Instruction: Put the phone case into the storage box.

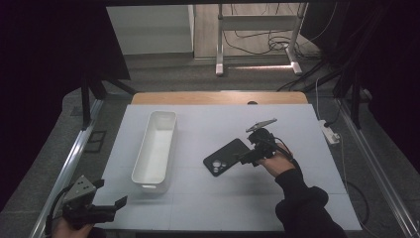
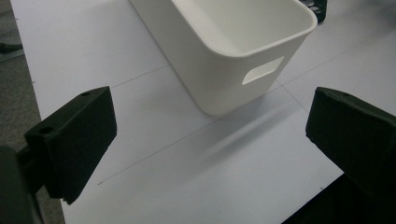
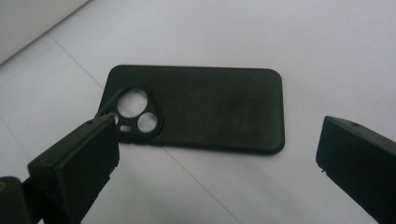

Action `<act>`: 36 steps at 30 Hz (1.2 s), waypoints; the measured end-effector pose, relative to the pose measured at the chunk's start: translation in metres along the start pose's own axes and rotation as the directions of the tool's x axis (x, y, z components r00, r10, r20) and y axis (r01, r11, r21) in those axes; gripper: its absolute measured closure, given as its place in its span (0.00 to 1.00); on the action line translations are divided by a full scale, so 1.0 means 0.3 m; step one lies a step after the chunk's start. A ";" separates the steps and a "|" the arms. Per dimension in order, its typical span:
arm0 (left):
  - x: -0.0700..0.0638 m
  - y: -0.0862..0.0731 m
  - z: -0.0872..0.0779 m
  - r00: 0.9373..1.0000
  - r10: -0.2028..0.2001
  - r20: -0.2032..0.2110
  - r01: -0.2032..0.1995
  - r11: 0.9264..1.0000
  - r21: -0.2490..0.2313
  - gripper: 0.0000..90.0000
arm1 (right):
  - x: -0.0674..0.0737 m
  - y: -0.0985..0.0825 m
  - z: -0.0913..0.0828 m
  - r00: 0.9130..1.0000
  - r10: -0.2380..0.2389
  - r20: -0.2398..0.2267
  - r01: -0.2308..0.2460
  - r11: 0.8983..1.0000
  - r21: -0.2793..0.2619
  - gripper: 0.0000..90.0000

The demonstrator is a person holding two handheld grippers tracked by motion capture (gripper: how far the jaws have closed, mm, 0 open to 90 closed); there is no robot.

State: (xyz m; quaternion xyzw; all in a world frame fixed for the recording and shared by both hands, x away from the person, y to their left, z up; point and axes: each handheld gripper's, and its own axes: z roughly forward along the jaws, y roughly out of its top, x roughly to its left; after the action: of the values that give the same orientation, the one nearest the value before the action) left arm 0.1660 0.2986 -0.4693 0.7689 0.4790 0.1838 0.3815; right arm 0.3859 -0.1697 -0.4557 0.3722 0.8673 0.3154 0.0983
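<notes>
Two grippers: the right gripper (image 1: 250, 156) is at work, the left gripper (image 1: 106, 206) waits at the near left corner of the table (image 1: 297, 198).
Thing to pick up: a black phone case (image 3: 205, 109), lying flat on the table, back side up, camera holes showing.
Where it lies: just ahead of the right gripper's fingers (image 3: 77, 163), a bit past their tips, not touching them.
Long side: it runs across from one finger to the other, so the fingers face its two short ends.
Right fingers: wide apart, holding nothing.
Left fingers: also apart (image 2: 70, 140), holding nothing, pointing at the white bin (image 2: 243, 51).
Nearer hand: the right one, by far.
Bin: well to the left of the phone case (image 1: 226, 156), with nothing in it that I can see (image 1: 156, 148).
</notes>
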 end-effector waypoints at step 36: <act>0.001 0.000 0.001 1.000 0.002 0.006 -0.002 1.000 0.002 0.03 | -0.039 0.132 0.150 0.990 -0.122 0.070 0.112 0.985 0.133 0.85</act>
State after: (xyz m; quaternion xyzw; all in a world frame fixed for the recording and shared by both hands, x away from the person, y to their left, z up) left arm 0.1663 0.2987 -0.4695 0.7703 0.4773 0.1816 0.3819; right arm 0.4355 -0.1359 -0.4669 0.3382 0.9017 0.2377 0.1262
